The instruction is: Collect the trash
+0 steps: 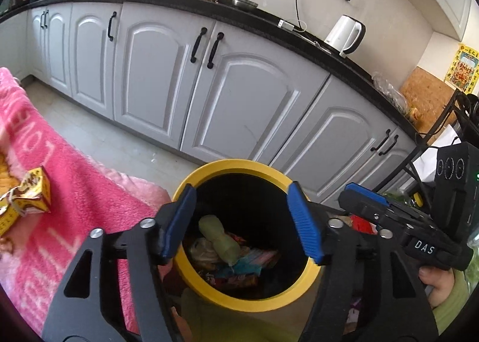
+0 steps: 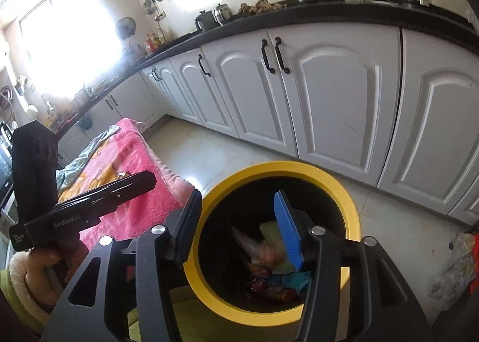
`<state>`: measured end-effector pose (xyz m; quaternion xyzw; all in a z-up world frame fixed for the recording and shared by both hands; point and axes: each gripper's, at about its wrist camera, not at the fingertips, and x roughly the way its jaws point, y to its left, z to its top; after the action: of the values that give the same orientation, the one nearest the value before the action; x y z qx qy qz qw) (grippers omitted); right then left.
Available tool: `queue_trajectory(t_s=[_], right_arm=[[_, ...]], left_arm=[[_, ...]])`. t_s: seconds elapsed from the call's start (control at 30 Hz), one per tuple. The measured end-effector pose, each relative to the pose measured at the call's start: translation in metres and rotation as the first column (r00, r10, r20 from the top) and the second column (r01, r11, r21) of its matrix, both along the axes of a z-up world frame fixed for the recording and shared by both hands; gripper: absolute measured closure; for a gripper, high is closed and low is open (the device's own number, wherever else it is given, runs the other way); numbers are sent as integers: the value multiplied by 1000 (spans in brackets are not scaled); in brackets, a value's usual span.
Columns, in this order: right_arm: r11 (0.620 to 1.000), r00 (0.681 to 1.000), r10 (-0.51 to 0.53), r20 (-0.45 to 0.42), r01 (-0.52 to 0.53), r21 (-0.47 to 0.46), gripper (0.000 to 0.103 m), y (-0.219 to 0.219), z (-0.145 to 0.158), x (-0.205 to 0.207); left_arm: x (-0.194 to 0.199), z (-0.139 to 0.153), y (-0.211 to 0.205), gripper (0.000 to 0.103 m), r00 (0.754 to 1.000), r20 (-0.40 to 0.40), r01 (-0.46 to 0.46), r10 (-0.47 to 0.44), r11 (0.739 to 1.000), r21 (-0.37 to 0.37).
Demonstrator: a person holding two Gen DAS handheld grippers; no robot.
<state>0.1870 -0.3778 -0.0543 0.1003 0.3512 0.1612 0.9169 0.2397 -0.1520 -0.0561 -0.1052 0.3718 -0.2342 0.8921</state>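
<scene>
White cabinets [image 1: 245,93] under a black table [image 1: 269,17] are running along the far side of the floor [image 2: 209,144], with a white kettle [image 1: 344,33] standing on the table. A pink blanket [image 1: 69,192] is covering a surface to the left of the bin [image 1: 239,166], its near corner lying just beside the bin's rim; a yellow carton [image 1: 30,195] is lying on the blanket. A clear bag [image 2: 455,267] is sitting on the floor to the bin's right.

The bin, black inside with a yellow rim, is standing on the floor, open at the top. Both tongs are hanging over its mouth, nothing blocking it. The left tongs [image 1: 242,222] are standing released, blue pads apart, nothing between them. The right tongs [image 2: 236,228] are also released and empty, with the left tongs beside them at the left.

The trash [image 1: 230,249] is lying at the bottom of the bin, below both tongs and apart from the pads: a pale green crumpled piece on top, with colourful wrappers in pink, teal and red under it.
</scene>
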Motion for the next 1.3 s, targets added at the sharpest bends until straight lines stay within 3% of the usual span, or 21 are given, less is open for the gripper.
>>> queue_trajectory(t_s=[0.47,0.97,1.3], right_arm=[[997,994,6,110,2,-72,27,20,29,-29],[987,984,7,178,22,-158,8,40,40,-59],[980,983,-5,186,41,-192,6,57,37,-83]], left_arm=[[-22,32,27,12,997,54,-58,56,998,39],[-51,47,56,11,991,74,-115,111,992,56],[-85,47,78,11,978,107,-190,180,978,92]])
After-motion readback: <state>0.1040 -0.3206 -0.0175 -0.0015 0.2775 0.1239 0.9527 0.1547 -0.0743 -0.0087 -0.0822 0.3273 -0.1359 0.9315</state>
